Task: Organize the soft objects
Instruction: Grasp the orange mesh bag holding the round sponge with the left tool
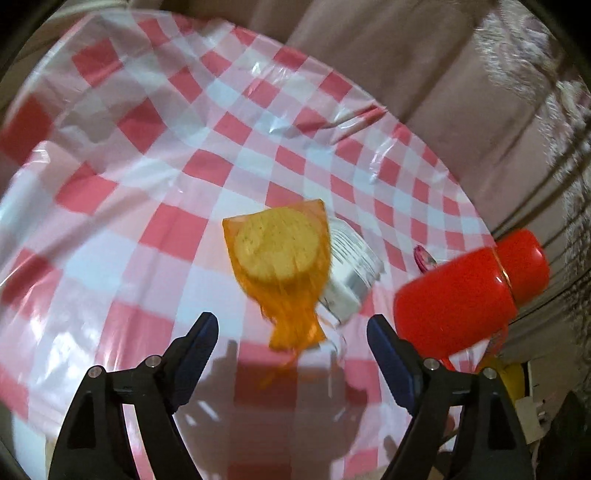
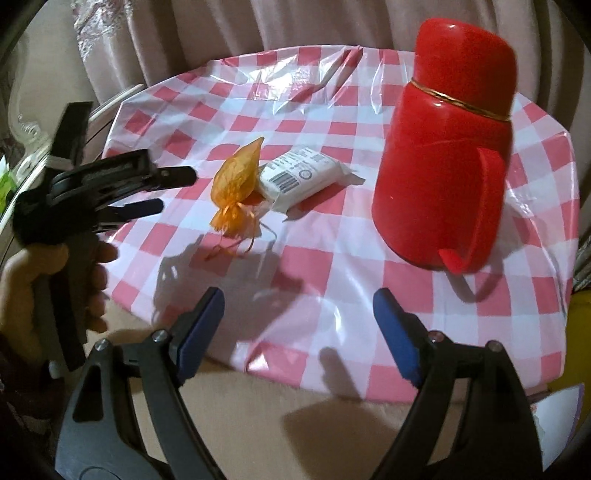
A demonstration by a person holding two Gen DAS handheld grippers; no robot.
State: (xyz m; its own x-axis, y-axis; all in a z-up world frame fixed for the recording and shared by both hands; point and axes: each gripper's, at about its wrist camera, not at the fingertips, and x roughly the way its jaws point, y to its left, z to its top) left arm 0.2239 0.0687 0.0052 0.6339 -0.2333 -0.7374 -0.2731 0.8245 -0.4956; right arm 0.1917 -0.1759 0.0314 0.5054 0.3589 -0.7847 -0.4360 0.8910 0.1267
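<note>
An orange mesh pouch (image 1: 277, 251) (image 2: 236, 177) with a round pale lump inside lies on the checked tablecloth (image 1: 147, 166) (image 2: 332, 122), its tied tail toward me. A white wrapped packet (image 1: 351, 273) (image 2: 299, 173) with a barcode label rests against its right side. My left gripper (image 1: 291, 325) (image 2: 177, 190) is open just short of the pouch's tail, touching nothing; a hand (image 2: 22, 280) holds it. My right gripper (image 2: 299, 299) is open over the table's near edge, with nothing between its fingers.
A tall red flask (image 1: 461, 288) (image 2: 443, 147) with a handle stands on the right of the table, close to the packet. Pink curtains (image 2: 295, 26) hang behind. Something yellow (image 2: 580, 332) sits off the table's right edge, and a glass item (image 2: 26, 122) stands far left.
</note>
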